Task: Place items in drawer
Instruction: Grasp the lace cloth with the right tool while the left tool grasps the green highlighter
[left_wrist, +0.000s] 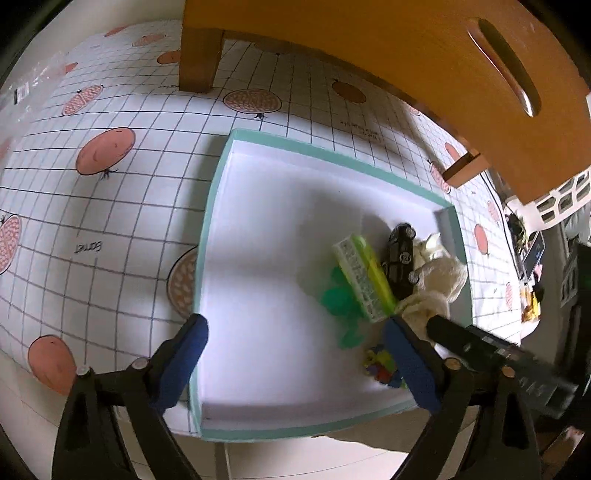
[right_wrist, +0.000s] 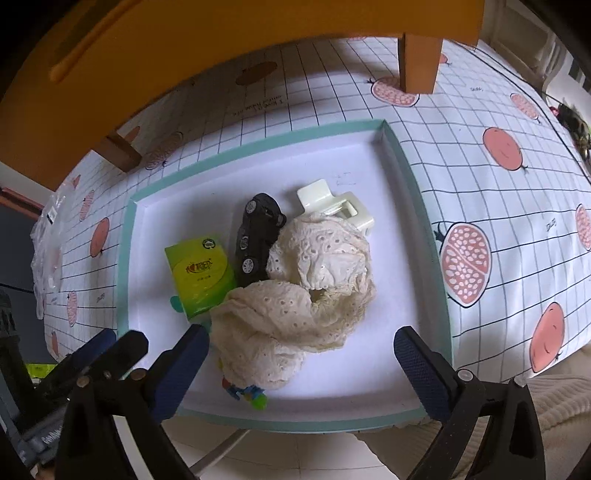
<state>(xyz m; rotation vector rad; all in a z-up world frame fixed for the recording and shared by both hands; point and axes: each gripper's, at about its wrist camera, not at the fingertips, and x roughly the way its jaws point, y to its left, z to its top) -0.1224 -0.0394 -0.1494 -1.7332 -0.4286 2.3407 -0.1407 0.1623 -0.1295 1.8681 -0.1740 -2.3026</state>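
Observation:
An open drawer (left_wrist: 210, 229) (right_wrist: 417, 206), white inside with a teal rim, lies on the patterned table. Grouped inside are a green box (left_wrist: 365, 280) (right_wrist: 201, 273), a black toy car (left_wrist: 400, 258) (right_wrist: 258, 236), a cream lace cloth (left_wrist: 439, 280) (right_wrist: 317, 280), a cream hair clip (right_wrist: 332, 201), a small colourful toy (left_wrist: 378, 363) (right_wrist: 247, 393) and a green plastic piece (left_wrist: 340, 299). My left gripper (left_wrist: 295, 332) is open and empty over the drawer's near left part. My right gripper (right_wrist: 302, 338) is open above the cloth, holding nothing.
A wooden stand (left_wrist: 369, 37) overhangs the drawer's far side, one leg (left_wrist: 199, 55) (right_wrist: 419, 62) on the pomegranate tablecloth (left_wrist: 92, 221). A clear plastic bag (right_wrist: 48, 240) lies at the table's left end. The table edge and tiled floor run just below the drawer.

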